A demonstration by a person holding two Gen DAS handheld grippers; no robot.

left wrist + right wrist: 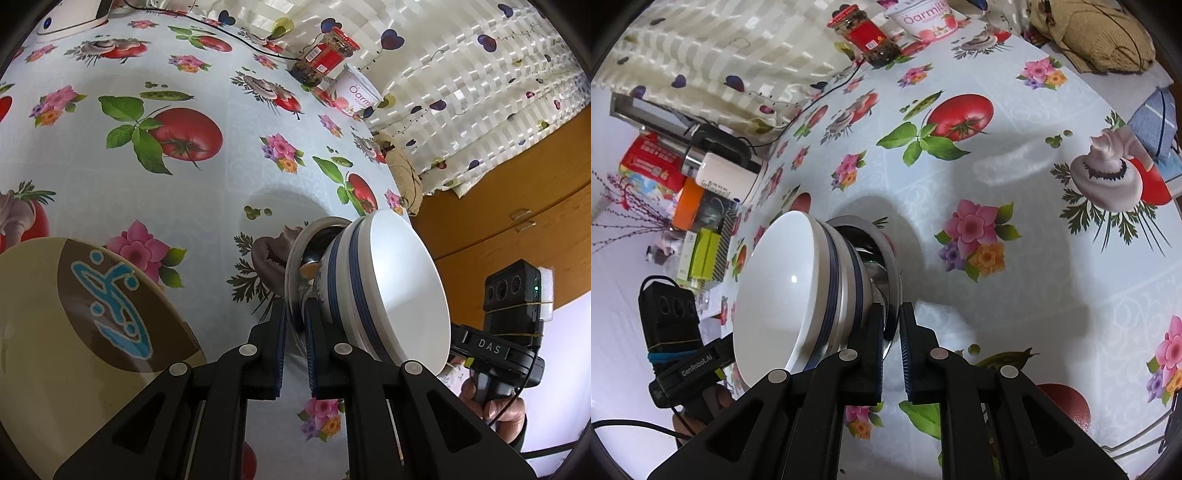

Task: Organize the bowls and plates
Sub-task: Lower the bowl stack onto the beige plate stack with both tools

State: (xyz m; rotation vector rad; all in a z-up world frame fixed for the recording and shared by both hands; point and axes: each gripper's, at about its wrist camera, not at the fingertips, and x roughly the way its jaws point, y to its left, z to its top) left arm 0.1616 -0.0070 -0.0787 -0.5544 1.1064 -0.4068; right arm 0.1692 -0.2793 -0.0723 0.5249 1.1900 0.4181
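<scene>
A stack of white bowls with blue stripes [399,288] [783,288] nests inside a steel bowl [317,229] [882,254]. The stack hangs tilted over the flowered tablecloth, and its shadow falls on the cloth below. My left gripper [296,319] is shut on the steel bowl's rim on one side. My right gripper [892,326] is shut on the same rim on the opposite side. Each wrist view shows the other gripper's body past the bowls, its fingertips hidden. A beige plate with a brown and blue pattern [92,314] lies at the left.
At the table's far end stand a red-lidded jar [325,55] [868,37] and a yogurt tub [358,92] [923,18]. A brown cloth [402,173], a black cable [229,33], an electric kettle [727,173], boxes [701,251] and a wire rack [1137,435] line the table's edges.
</scene>
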